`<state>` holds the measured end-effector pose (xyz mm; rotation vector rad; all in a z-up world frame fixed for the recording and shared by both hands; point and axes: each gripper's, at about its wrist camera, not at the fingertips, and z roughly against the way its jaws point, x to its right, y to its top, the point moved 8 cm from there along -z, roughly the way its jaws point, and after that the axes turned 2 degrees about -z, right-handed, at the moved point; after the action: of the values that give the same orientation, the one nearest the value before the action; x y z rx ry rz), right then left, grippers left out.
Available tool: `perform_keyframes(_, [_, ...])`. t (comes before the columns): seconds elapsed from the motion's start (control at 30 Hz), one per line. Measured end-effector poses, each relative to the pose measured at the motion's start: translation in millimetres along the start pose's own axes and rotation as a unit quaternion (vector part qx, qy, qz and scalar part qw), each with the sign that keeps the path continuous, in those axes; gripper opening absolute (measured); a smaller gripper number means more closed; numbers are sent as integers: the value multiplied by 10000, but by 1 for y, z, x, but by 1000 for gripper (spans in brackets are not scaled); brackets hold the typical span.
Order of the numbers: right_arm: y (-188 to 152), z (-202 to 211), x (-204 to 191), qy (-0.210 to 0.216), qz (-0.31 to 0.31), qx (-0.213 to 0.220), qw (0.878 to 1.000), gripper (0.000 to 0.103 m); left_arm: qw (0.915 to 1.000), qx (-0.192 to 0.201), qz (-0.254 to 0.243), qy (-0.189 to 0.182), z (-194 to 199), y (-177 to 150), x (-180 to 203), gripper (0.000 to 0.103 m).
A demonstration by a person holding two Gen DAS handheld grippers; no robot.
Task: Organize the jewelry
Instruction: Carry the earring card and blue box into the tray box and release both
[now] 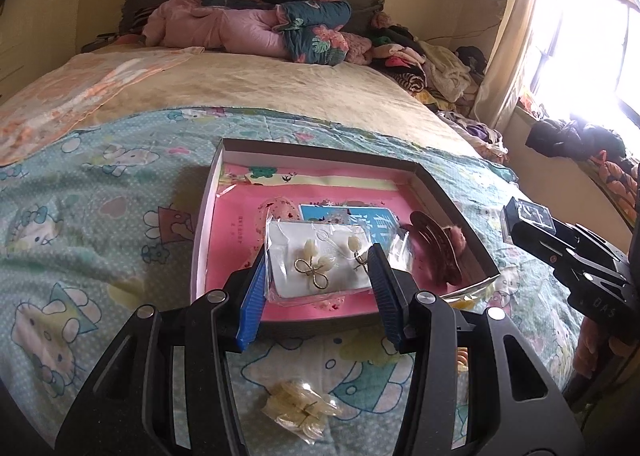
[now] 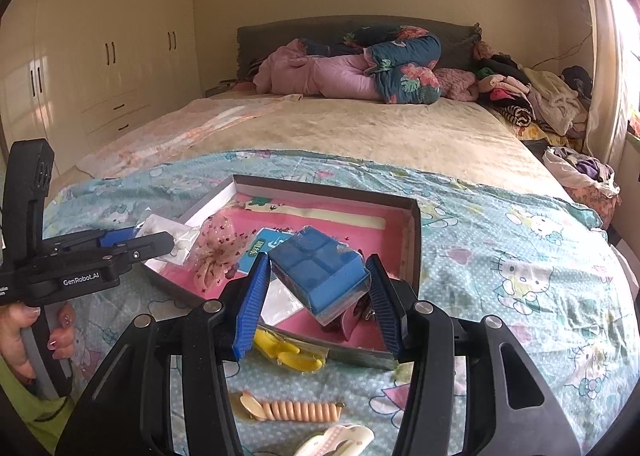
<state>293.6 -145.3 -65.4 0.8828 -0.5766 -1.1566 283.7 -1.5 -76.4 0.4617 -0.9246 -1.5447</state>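
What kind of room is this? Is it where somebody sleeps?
Yes, most likely a bedroom. There is a big bed with a rolled-up quilt by its headboard, tall wardrobe doors along one wall, and clothes piled near the window.

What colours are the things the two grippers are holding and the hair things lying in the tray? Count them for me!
White: 1, earring packet in the left gripper
Blue: 1, box in the right gripper
Pink: 1, bow in the tray
Dark red: 1, hair claw in the tray
Total: 4
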Motion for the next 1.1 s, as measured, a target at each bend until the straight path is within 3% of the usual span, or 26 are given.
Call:
perform_keyframes(0.6, [7,-69,3,-71,32,-368,9993,48,9995,-216,160,189,-39,6,-32,40])
perform_keyframes(1.1, [-9,-123,13,-258,-32,-1047,9942,48,9990,-422,-4,128,-59,1,-31,40])
